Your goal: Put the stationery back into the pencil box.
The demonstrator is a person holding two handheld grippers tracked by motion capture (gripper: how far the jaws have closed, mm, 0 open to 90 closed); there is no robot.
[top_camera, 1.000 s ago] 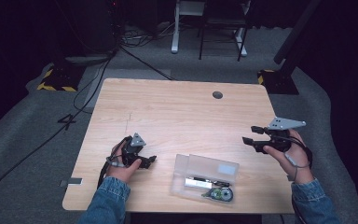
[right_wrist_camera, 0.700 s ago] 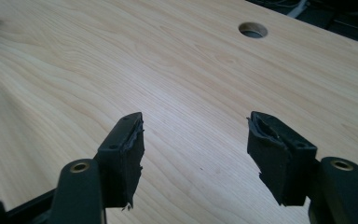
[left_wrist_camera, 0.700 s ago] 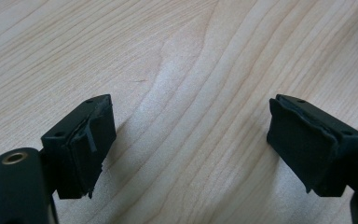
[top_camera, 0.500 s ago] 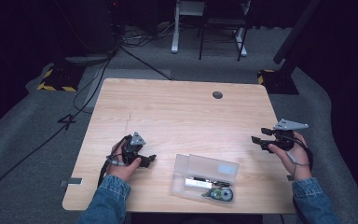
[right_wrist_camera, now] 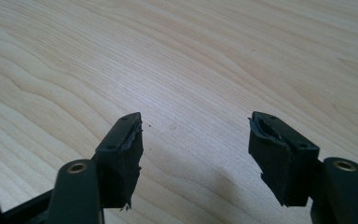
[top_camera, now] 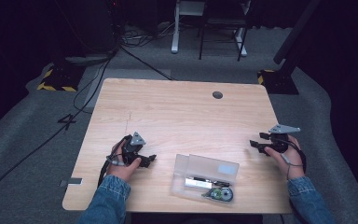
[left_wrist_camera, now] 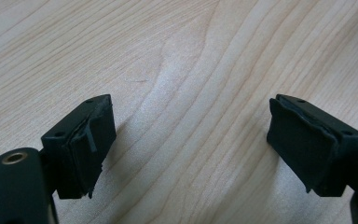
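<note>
My left gripper (top_camera: 150, 159) rests on the wooden table (top_camera: 177, 112) near the front left, held in a hand with a denim sleeve. Its jaws stand open over bare wood (left_wrist_camera: 191, 140). My right gripper (top_camera: 256, 140) is low over the table's right edge and points left. Its jaws are open with nothing between them (right_wrist_camera: 196, 149), and they have just opened slightly wider. Between the two hands lies an open clear plastic case (top_camera: 205, 176). It holds a green and black tape roller (top_camera: 219, 193) and a white item (top_camera: 198, 183).
A round cable hole (top_camera: 217, 94) sits near the table's far edge. Cables (top_camera: 98, 84) run over the grey floor to the left. White desk legs (top_camera: 175, 28) and a chair stand beyond the table.
My right gripper has come down and drifted right, toward the table's right edge. The left gripper and the case have stayed put.
</note>
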